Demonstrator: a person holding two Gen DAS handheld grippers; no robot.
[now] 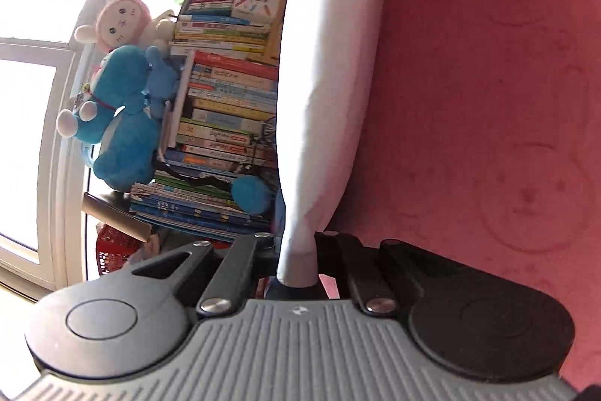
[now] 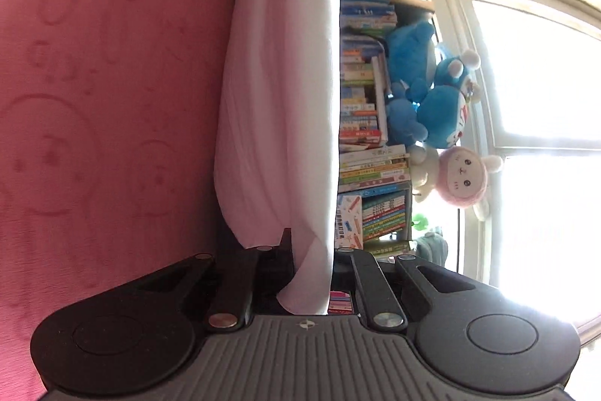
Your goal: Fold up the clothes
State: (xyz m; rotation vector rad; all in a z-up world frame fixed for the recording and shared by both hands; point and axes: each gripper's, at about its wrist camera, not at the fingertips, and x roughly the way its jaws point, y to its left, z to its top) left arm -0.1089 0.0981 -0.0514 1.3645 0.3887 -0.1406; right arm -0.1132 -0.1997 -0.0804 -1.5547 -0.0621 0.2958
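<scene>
1. Garment of pale, smooth, thin cloth hangs stretched between your two tools, above the pink bedspread; in the right wrist view the same cloth looks more lilac-white.
2. Your left hand-held gripper is closed on a bunched end of the garment, which narrows to a tight roll where it enters between the black fingers.
3. Your right hand-held gripper is also clamped on the cloth; here the edge makes a soft folded corner between the fingers.
4. You cannot see what kind of garment it is: the top is cut off by the frame edge, and no sleeve or collar can be made out.
5. The fingertips themselves are mostly hidden behind the cloth in both views.
6. The bedspread is fuzzy, with faint pressed round face patterns.
7. Behind the cloth, stacks of thin colourful books are partly covered by it; their titles are too small to read.
8. A blue plush toy and a pink-and-white plush doll sit beside the books, near a very bright window whose glass is washed out.
</scene>
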